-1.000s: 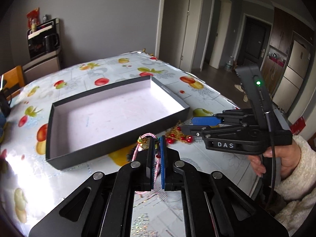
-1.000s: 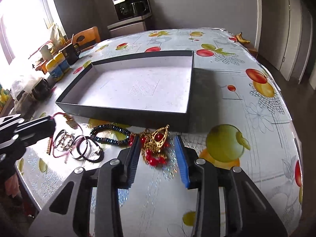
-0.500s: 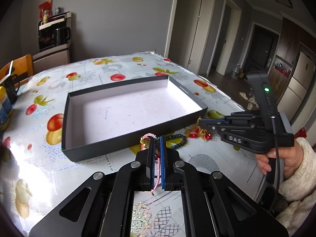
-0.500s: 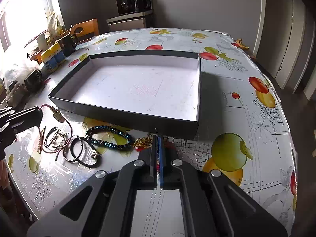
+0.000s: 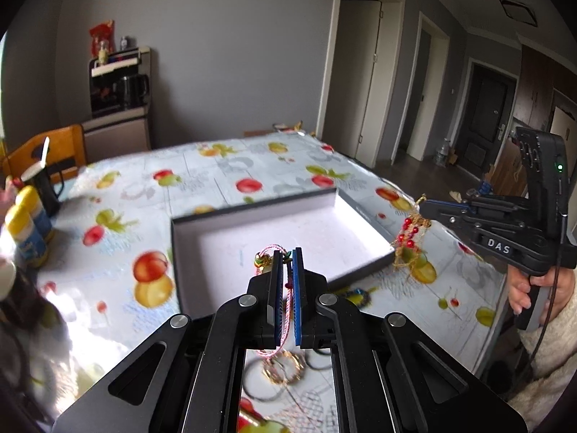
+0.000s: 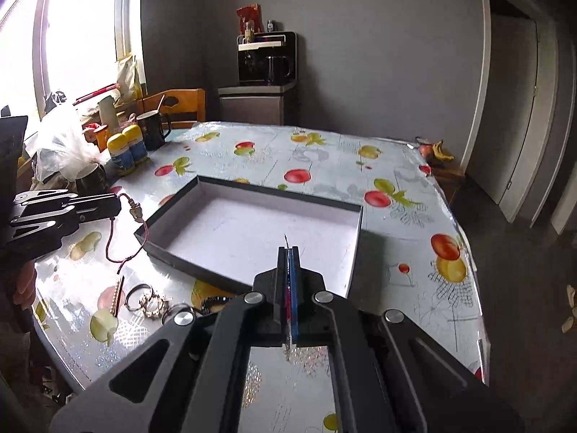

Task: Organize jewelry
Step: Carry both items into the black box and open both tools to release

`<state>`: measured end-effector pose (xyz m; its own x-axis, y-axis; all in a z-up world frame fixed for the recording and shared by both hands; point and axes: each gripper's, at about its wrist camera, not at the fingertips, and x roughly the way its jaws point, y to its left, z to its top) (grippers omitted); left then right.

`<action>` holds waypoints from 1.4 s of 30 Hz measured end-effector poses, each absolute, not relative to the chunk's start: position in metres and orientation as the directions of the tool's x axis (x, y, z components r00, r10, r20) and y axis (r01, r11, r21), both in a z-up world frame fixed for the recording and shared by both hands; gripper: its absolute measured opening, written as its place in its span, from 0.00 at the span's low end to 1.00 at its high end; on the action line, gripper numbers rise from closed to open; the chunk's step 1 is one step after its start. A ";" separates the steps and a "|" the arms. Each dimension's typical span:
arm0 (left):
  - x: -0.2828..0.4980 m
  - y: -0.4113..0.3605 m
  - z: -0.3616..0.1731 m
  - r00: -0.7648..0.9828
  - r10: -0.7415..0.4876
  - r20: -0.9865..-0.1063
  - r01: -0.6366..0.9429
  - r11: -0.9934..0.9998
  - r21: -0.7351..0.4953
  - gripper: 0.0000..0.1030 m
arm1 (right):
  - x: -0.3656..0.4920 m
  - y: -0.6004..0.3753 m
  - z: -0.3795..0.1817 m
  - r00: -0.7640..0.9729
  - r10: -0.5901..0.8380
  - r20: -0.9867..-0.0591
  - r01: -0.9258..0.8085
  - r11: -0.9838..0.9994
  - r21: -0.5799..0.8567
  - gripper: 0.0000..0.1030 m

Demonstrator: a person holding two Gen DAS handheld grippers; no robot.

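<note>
A: Left gripper [image 5: 286, 252]?
B: Pressed together on a pink cord bracelet [image 5: 285, 310]; lifted off the table [image 5: 223, 166]; cord running down between the blue pads [image 5: 298, 288], small charms bunched at the tips; loose end dangling below, seen from the right wrist [image 6: 124, 238].

A: Right gripper [image 6: 288, 252]?
B: Clamped shut on a gold and red bead ornament [image 5: 409, 232]; ornament hanging free beneath the tips, swinging just off the right-hand corner of the box; from its own camera only a sliver of red visible between the pads.

A: Box?
B: Shallow black tray [image 5: 371, 263] with a pale lining, straight ahead of both grippers; bare inside.

A: Rest of the jewellery?
B: On the table below and behind the left gripper's fingers: gold rings and dark bangles [image 5: 285, 364]; beaded bracelet [image 5: 355, 294] just right of them, against the near wall of the tray; same heap down-left of the right gripper [image 6: 153, 301].

A: Beyond?
B: Two yellow-capped bottles [image 6: 128, 149] and a dark mug [image 6: 151, 130] far left.
</note>
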<state>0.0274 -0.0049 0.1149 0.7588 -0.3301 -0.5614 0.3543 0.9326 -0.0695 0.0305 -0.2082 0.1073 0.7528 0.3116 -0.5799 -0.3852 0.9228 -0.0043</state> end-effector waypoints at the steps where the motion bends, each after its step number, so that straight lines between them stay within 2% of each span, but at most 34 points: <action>1: 0.032 -0.004 0.119 0.763 -0.327 -0.558 0.352 0.934 -0.066 0.05 | 0.035 -0.207 0.115 0.767 0.309 -0.563 -0.381 0.924 -0.012 0.01; 8: 0.096 -0.001 0.124 0.759 -0.271 -0.592 0.316 0.948 -0.028 0.05 | 0.081 -0.208 0.135 0.832 0.267 -0.486 -0.303 0.953 0.006 0.01; 12: 0.134 -0.005 0.105 0.735 -0.233 -0.637 0.298 0.955 -0.006 0.05 | 0.119 -0.212 0.124 0.838 0.240 -0.490 -0.246 0.968 0.052 0.01; 17: 0.171 -0.007 0.066 0.689 -0.181 -0.701 0.256 0.967 0.002 0.05 | 0.159 -0.210 0.091 0.811 0.251 -0.528 -0.220 0.968 0.123 0.01; 24: 0.193 0.009 0.020 0.615 -0.161 -0.772 0.202 0.978 -0.043 0.05 | 0.191 -0.207 0.034 0.724 0.287 -0.627 -0.208 0.958 0.199 0.01; 37: 0.194 0.013 0.002 0.580 -0.156 -0.799 0.213 0.976 -0.035 0.06 | 0.191 -0.201 0.017 0.663 0.317 -0.678 -0.249 0.948 0.199 0.01; 40: 0.193 0.011 0.002 0.581 -0.160 -0.798 0.223 0.974 -0.033 0.09 | 0.189 -0.198 0.016 0.659 0.316 -0.683 -0.261 0.947 0.185 0.01; 42: 0.191 0.009 0.002 0.586 -0.163 -0.794 0.229 0.973 -0.030 0.16 | 0.188 -0.197 0.017 0.664 0.316 -0.678 -0.263 0.947 0.184 0.03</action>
<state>0.1911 0.0094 0.0024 0.5856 -0.1626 -0.7941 0.2293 0.9729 -0.0301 0.1880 -0.1973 0.0174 0.6635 0.3161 -0.6781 -0.2627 0.9471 0.1844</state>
